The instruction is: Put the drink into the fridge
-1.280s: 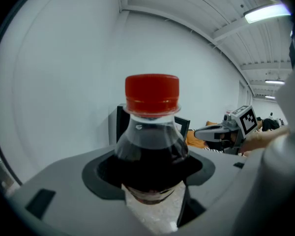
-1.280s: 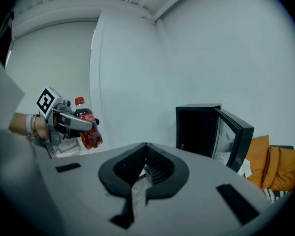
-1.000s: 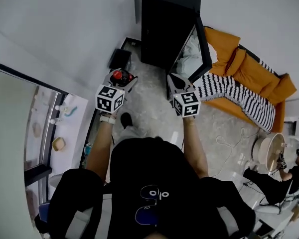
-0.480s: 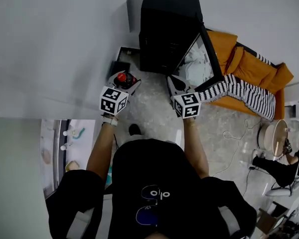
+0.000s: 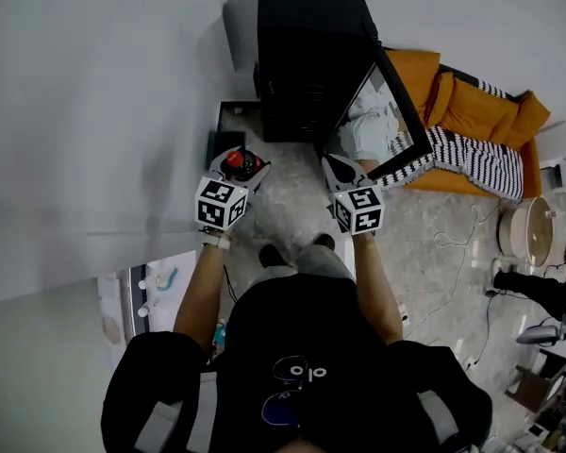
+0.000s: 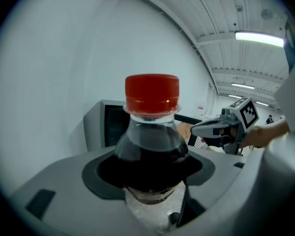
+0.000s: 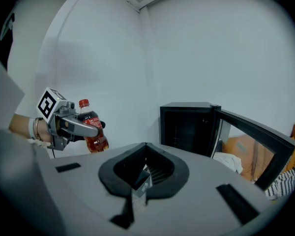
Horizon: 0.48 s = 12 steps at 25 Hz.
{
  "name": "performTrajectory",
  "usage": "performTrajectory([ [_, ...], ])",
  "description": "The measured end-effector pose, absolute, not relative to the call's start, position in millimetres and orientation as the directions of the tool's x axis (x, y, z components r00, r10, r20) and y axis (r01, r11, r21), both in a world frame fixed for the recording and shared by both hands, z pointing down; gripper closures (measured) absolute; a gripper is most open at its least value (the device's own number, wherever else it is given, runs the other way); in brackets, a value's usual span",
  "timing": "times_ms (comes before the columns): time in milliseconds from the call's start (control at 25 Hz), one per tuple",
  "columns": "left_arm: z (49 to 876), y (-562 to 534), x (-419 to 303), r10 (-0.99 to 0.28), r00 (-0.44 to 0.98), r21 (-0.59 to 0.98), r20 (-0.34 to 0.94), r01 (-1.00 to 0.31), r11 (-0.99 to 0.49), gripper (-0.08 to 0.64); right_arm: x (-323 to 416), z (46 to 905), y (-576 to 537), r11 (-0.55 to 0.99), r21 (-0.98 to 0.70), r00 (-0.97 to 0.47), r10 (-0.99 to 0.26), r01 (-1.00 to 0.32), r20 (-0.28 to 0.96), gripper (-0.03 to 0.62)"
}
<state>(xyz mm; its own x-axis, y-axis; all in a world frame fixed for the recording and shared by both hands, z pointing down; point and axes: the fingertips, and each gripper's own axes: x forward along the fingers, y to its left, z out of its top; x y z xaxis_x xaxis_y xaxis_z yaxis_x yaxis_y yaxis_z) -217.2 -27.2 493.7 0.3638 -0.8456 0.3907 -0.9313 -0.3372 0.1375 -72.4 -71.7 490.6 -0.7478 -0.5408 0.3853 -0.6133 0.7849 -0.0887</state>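
Note:
The drink is a small bottle [image 6: 152, 132] of dark liquid with a red cap [image 5: 234, 160]. My left gripper [image 6: 152, 193] is shut on its body and holds it upright. In the right gripper view the bottle [image 7: 92, 130] and the left gripper [image 7: 69, 124] show at the left. The black fridge [image 5: 307, 55] stands against the wall ahead, its door [image 5: 382, 111] swung open to the right and its inside [image 7: 189, 127] dark. My right gripper [image 5: 342, 171] hovers in front of the door, shut and empty.
An orange sofa [image 5: 486, 111] with a striped blanket [image 5: 472, 154] sits right of the fridge. White cloth [image 5: 368, 121] lies behind the open door. A black box [image 5: 228, 125] sits by the wall, cables [image 5: 453, 253] cross the floor, and a round stool [image 5: 521, 229] stands at right.
The person has stepped closer to the fridge, which now fills more of the head view. Both grippers stay level out front, the bottle still held.

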Motion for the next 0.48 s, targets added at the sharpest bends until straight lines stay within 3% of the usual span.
performTrajectory([
  [480, 493, -83, -209, -0.839, 0.362, 0.125, 0.405, -0.932, -0.341, 0.255, -74, 489, -137, 0.783, -0.113, -0.760, -0.540, -0.611, 0.362, 0.585],
])
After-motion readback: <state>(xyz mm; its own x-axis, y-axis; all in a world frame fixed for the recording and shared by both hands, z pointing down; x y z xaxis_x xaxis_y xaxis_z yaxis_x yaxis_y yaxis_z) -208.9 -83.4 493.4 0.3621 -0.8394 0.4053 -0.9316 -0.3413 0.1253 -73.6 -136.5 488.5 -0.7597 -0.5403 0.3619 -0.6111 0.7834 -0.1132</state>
